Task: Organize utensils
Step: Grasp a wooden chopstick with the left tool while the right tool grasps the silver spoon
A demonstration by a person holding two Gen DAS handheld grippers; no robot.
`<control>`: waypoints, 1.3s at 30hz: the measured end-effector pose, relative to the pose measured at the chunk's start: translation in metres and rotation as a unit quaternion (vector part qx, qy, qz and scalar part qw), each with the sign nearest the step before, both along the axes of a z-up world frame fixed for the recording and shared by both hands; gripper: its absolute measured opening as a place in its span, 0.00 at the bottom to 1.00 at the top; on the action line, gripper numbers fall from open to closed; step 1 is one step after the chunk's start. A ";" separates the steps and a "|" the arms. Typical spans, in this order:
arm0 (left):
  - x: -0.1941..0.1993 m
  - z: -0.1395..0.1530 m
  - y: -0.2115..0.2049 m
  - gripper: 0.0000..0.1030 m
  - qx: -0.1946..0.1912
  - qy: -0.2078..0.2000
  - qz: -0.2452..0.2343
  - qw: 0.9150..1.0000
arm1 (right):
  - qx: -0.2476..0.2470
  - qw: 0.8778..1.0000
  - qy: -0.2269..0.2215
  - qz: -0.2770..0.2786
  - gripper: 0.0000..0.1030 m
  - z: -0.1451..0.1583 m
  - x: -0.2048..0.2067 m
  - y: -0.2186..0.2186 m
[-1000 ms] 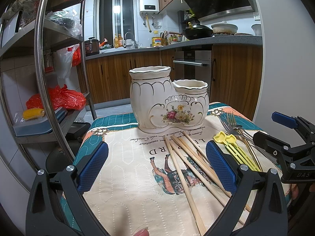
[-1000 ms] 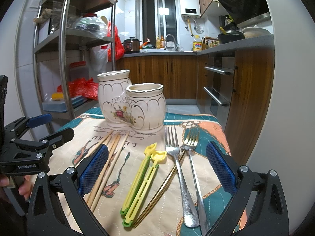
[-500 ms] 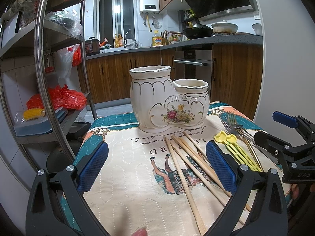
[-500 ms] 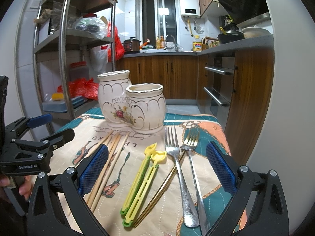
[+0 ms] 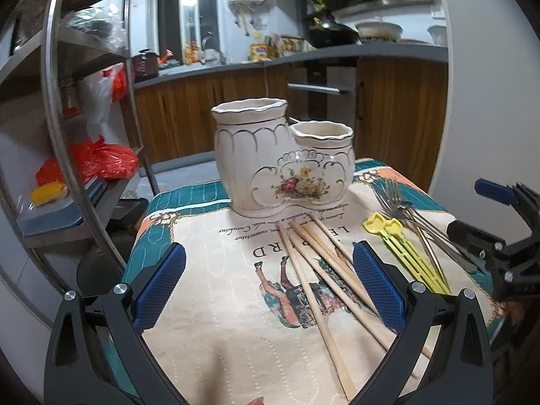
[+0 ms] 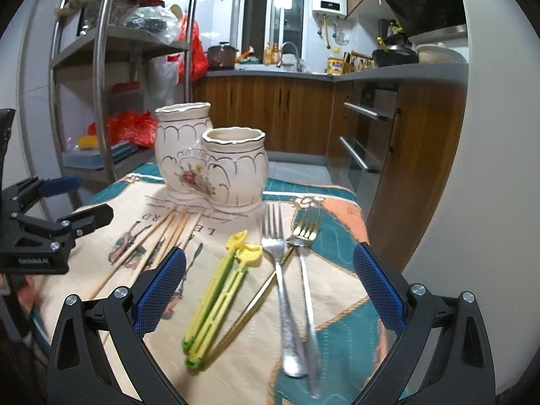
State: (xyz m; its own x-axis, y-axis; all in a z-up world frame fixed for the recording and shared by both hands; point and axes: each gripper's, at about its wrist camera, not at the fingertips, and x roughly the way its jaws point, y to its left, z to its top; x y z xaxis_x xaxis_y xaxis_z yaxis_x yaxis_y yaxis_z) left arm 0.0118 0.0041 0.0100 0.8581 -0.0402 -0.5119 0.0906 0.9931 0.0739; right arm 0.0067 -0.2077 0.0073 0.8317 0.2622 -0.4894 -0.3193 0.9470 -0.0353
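Tablecloth [image 5: 216,320] utensils unmoved; right hand-held gripper [image 6: 268,287] has tilted downward.

I see the cream ceramic holder [image 6: 211,165] standing upright at the far end of the cloth, 2 joined pots with gold scallops and a flower motif, the taller one on its left and both showing nothing inside. In front of it the wooden chopsticks [image 5: 320,270] lie fanned flat, tips nearly touching its base. Right of them lie the yellow-green plastic chopsticks [image 6: 219,290] side by side, a thin gold utensil [image 6: 249,307] slanting beneath 2 forks [image 6: 287,290], tines toward the holder.
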 end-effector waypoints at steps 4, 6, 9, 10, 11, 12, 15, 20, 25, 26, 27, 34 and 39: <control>0.000 0.014 0.000 0.95 0.023 -0.006 -0.025 0.999 | -0.025 1.000 0.014 0.004 0.95 0.007 0.010 -0.011; 0.004 0.015 0.000 0.95 0.038 0.012 -0.038 0.999 | -0.056 0.998 0.029 0.000 0.95 0.006 0.019 -0.013; 0.011 0.012 0.000 0.95 0.052 0.046 -0.051 0.996 | -0.078 0.995 0.060 0.000 0.95 0.001 0.031 -0.015; 0.011 0.010 0.000 0.95 0.052 0.053 -0.055 0.996 | -0.082 0.994 0.069 0.003 0.95 -0.001 0.034 -0.015; 0.012 0.008 0.001 0.95 0.050 0.062 -0.059 0.995 | -0.085 0.993 0.079 0.006 0.95 -0.003 0.037 -0.015; 0.014 0.005 0.001 0.95 0.048 0.076 -0.060 0.994 | -0.089 0.992 0.086 0.006 0.95 -0.005 0.039 -0.015; 0.019 -0.005 0.004 0.95 0.041 0.114 -0.062 0.991 | -0.096 0.990 0.104 0.005 0.95 -0.010 0.043 -0.016; 0.026 -0.012 0.005 0.88 0.032 0.143 -0.058 0.988 | -0.080 0.990 0.120 -0.007 0.93 -0.008 0.050 -0.025; 0.032 -0.018 -0.002 0.78 0.028 0.174 -0.067 0.982 | -0.068 0.986 0.153 -0.007 0.73 -0.010 0.061 -0.027; 0.033 -0.019 -0.005 0.75 0.030 0.179 -0.070 0.981 | -0.069 0.985 0.160 -0.009 0.69 -0.012 0.064 -0.026; 0.034 -0.021 -0.007 0.71 0.033 0.186 -0.072 0.979 | -0.070 0.984 0.166 -0.010 0.63 -0.014 0.067 -0.026; 0.029 -0.027 -0.019 0.52 0.029 0.202 -0.089 0.975 | -0.048 0.975 0.218 0.004 0.36 -0.029 0.088 -0.021; 0.029 -0.036 -0.019 0.36 0.028 0.216 -0.086 0.972 | -0.057 0.973 0.222 0.005 0.28 -0.037 0.097 -0.011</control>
State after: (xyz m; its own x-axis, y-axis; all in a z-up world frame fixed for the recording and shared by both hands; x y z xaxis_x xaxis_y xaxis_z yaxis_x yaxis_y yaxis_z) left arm 0.0411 -0.0145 -0.0264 0.5449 -0.1260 -0.8290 0.2895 0.9561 0.0450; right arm 0.1040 -0.2184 -0.0297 0.5296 0.1928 -0.8261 -0.3363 0.9417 0.0042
